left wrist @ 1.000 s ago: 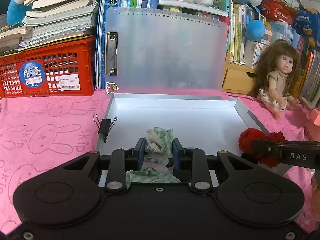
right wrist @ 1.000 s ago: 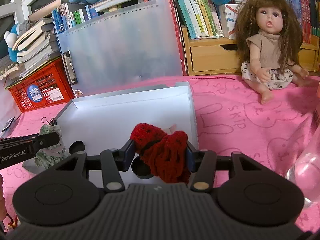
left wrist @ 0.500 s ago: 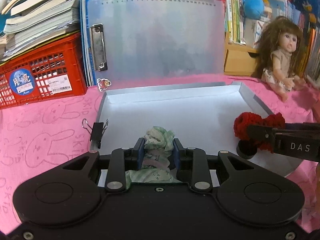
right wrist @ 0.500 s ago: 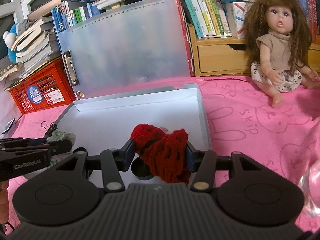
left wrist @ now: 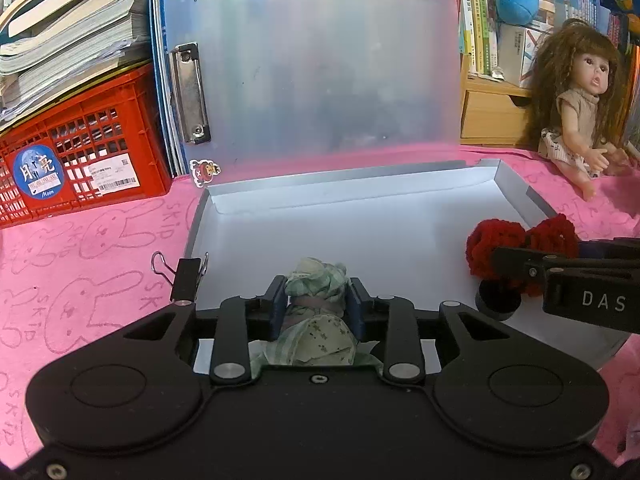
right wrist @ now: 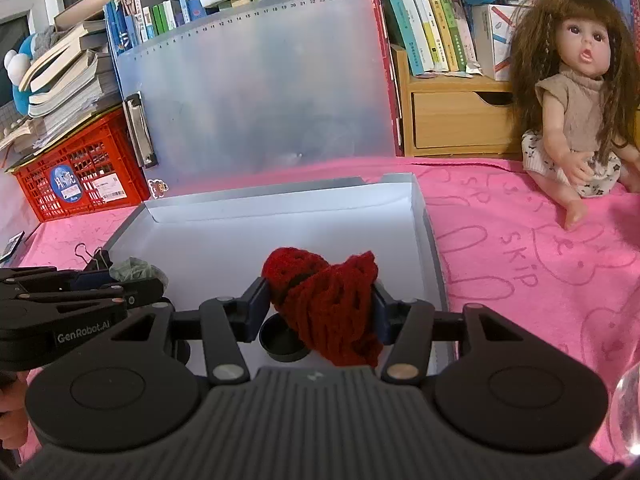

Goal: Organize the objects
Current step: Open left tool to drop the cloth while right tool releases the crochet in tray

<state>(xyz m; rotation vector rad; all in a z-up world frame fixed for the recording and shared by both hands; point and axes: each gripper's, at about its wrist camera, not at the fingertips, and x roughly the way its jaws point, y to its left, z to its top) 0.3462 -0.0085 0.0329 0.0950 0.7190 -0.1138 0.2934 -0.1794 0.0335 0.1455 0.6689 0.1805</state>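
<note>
Left gripper (left wrist: 316,300) clenched on green cloth bundle (left wrist: 318,280), right gripper (right wrist: 318,300) clenched on red knitted piece (right wrist: 322,300), both now carried further forward over the open white box (left wrist: 516,188) than a second ago; placing inside looks imminent.

A long-haired brown doll (right wrist: 576,92) sits at two o'clock on the pink rabbit-print cloth (right wrist: 520,248). A red plastic crate (left wrist: 80,152) under stacked books (left wrist: 68,36) stands at ten o'clock. A wooden drawer unit (right wrist: 452,120) stands beside the doll.
</note>
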